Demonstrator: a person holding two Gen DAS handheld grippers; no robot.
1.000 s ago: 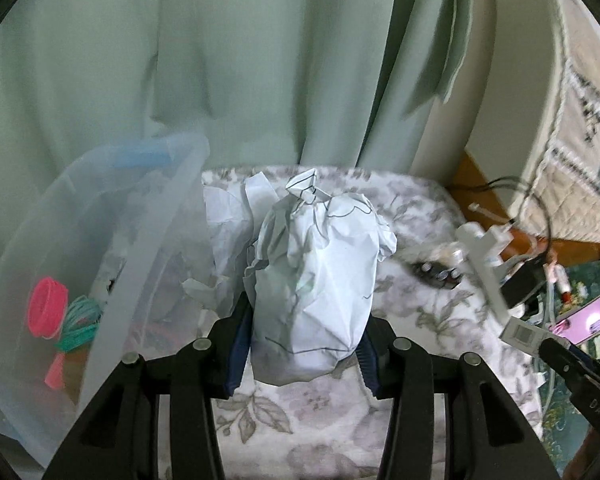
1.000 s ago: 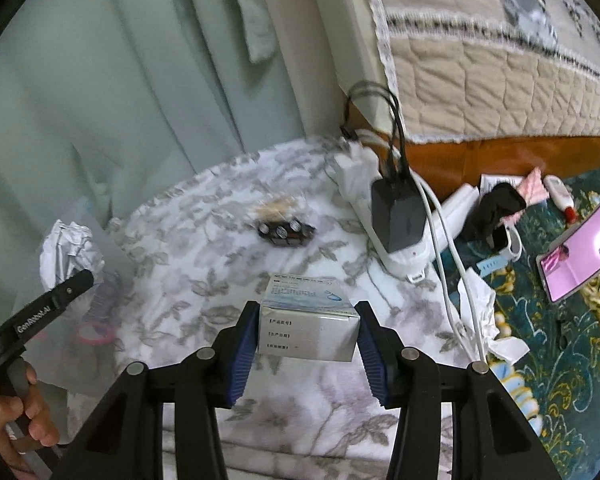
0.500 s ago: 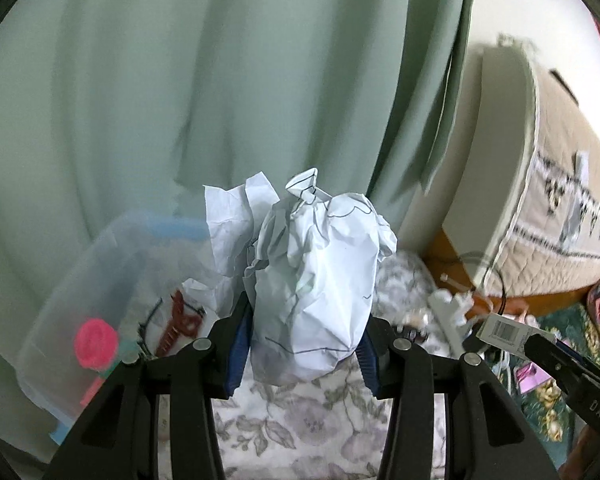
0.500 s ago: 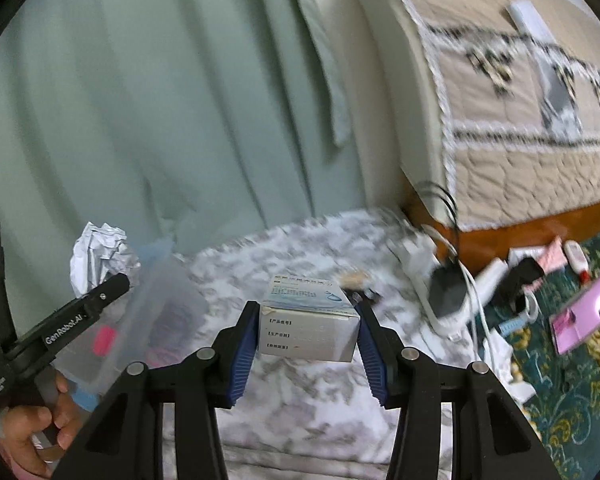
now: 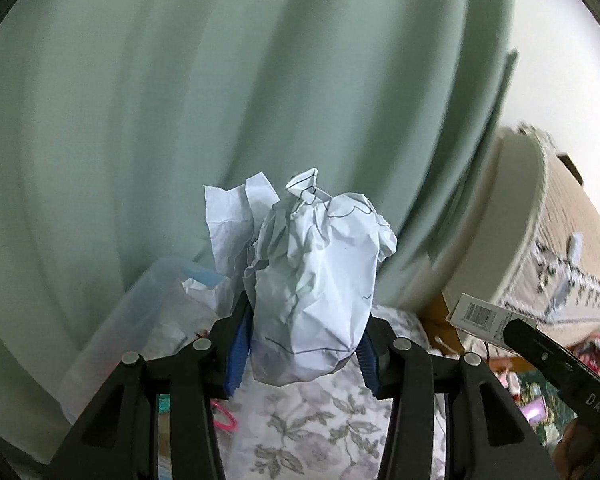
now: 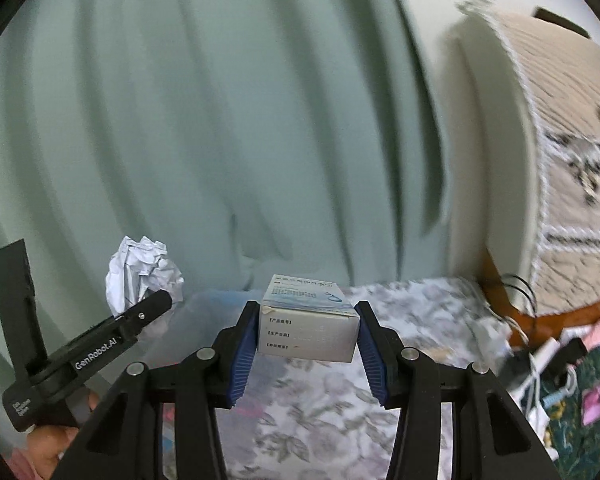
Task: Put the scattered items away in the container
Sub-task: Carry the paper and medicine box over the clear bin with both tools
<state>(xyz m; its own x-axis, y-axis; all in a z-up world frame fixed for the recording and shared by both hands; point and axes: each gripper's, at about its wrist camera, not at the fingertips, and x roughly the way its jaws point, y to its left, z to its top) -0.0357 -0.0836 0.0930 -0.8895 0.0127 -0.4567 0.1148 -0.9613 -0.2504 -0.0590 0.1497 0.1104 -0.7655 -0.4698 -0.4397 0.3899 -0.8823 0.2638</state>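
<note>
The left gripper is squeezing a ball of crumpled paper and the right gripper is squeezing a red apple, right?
Not quite. The left gripper does squeeze the crumpled paper, but the right gripper squeezes a small white box, not an apple. The right wrist view shows it between the blue pads.

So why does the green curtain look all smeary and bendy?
Left wrist view: the curtain is motion-blurred, while the crumpled paper in the fingers stays sharp. Right wrist view: same smear on curtain and bed; the small box is crisp. The bending is fisheye distortion.

Soft even daylight, motion blur, fisheye-warped edges
</note>
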